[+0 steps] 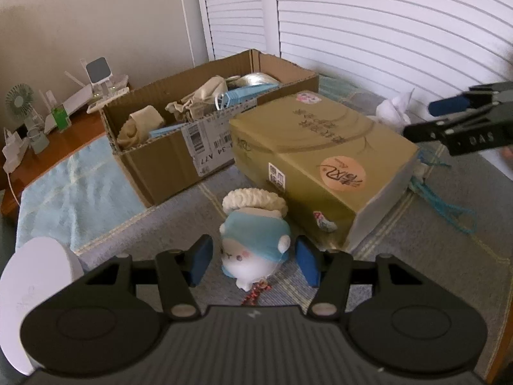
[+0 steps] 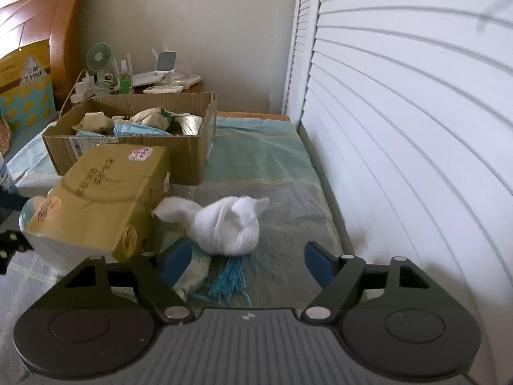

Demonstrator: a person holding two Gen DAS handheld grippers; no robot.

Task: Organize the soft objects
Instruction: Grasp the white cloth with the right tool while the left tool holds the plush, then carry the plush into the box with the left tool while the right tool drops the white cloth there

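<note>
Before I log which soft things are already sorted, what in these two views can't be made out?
- Cardboard box contents: both views, its walls hide the lower layers.
- Plush toy: right wrist view, the gold carton blocks it.
- Teal tassels: right wrist view, the white cloth bundle covers where they attach.
- Right gripper: left wrist view, cut off by the frame edge.

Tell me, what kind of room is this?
Probably a bedroom. The boxes sit on a bed covered with a blanket, a wooden headboard stands at its end, and a small bedside table holds a little fan and chargers. White slatted doors run alongside.
</note>
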